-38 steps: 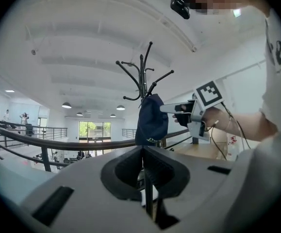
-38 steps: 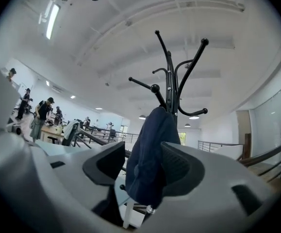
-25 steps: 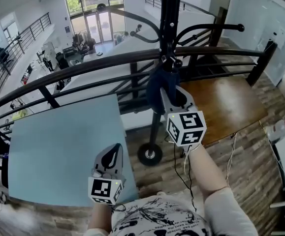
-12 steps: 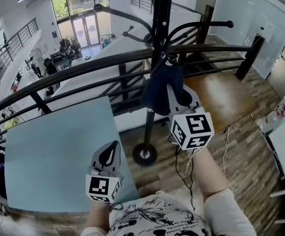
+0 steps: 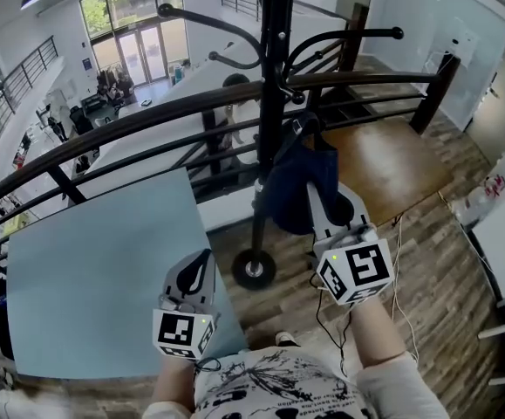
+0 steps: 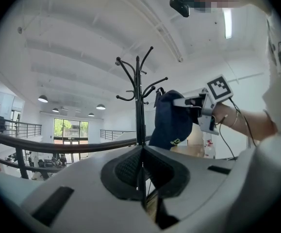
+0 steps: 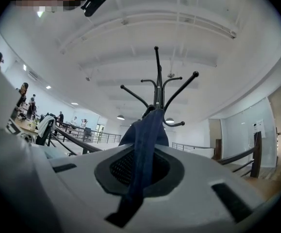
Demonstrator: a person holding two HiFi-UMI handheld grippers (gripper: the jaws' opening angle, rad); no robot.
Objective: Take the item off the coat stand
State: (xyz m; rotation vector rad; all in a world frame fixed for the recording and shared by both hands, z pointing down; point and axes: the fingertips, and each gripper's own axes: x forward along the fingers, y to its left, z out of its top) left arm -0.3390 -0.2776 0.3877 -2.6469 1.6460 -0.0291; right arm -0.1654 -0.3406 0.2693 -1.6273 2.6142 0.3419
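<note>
The black coat stand [image 5: 269, 77] rises behind the railing, with its round base [image 5: 254, 269] on the floor. A navy cap [image 5: 300, 186] hangs beside its pole, and my right gripper [image 5: 317, 190] is shut on the cap's fabric [image 7: 145, 144]. The cap's top lies close to a lower hook [image 7: 152, 111]; I cannot tell whether it still rests on it. In the left gripper view the cap [image 6: 172, 120] and the coat stand [image 6: 139, 96] show ahead. My left gripper [image 5: 201, 264] is low over the table's corner, shut, with nothing in it.
A curved black railing [image 5: 147, 120] runs across in front of the stand. A light blue table [image 5: 104, 269] fills the lower left. A brown wooden platform [image 5: 383, 160] lies at the right, and a thin cable [image 5: 400, 260] runs over the plank floor.
The right gripper has shut on the cap and drawn back toward me and a little right, with the cap following. The left gripper has stayed in place.
</note>
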